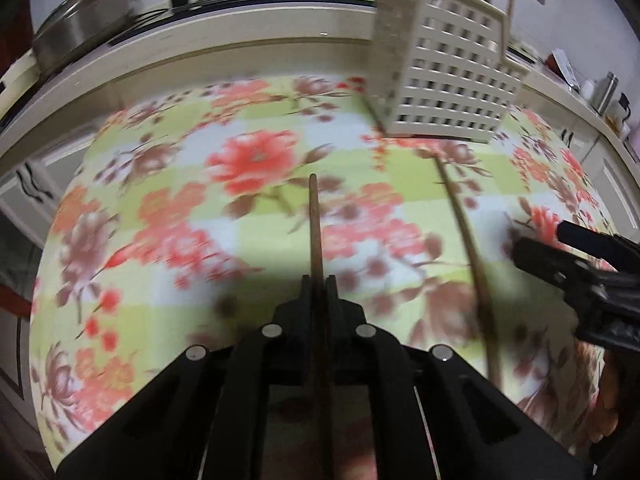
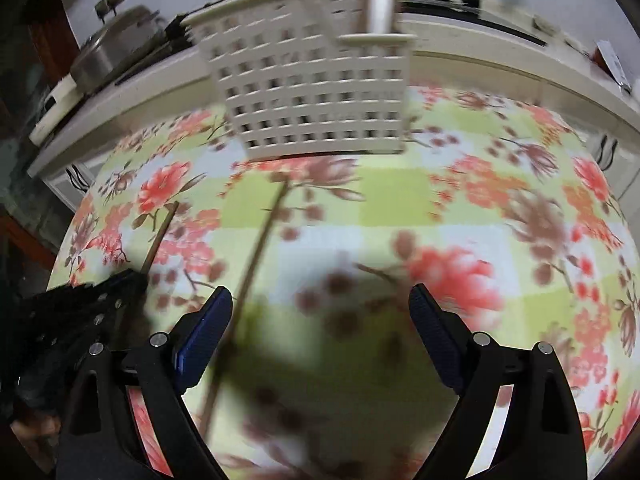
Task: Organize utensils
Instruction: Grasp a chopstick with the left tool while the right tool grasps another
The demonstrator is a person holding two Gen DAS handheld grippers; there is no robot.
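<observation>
Chopstick [image 1: 315,224] pinched between pressed-together jaws of left gripper [image 1: 319,280], brown, thin, pointing straight ahead over floral tablecloth [image 1: 160,184]. Same chopstick in right wrist view [image 2: 162,236], poking out from left gripper [image 2: 128,280] at far left edge. Further right, second chopstick [image 1: 464,236] lying loose on the cloth, slanted, far tip close to the foot of the utensil basket [image 1: 448,80]; in right wrist view [image 2: 256,248] passing just beside the left finger of the right gripper, apart from both pads. Basket cream-coloured, lattice-walled, upright at the far side of the cloth [image 2: 316,92], several more sticks standing in it, tops cut off by the frame. Right gripper [image 2: 320,300] with jaws spread wide, blue pads [image 2: 204,328] facing each other, nothing between them, hovering above the cloth; visible from the left wrist view at the right edge [image 1: 560,248]. Behind, pale counter [image 1: 200,40] carrying a steel pot [image 1: 80,36] at left. Much motion blur throughout.
</observation>
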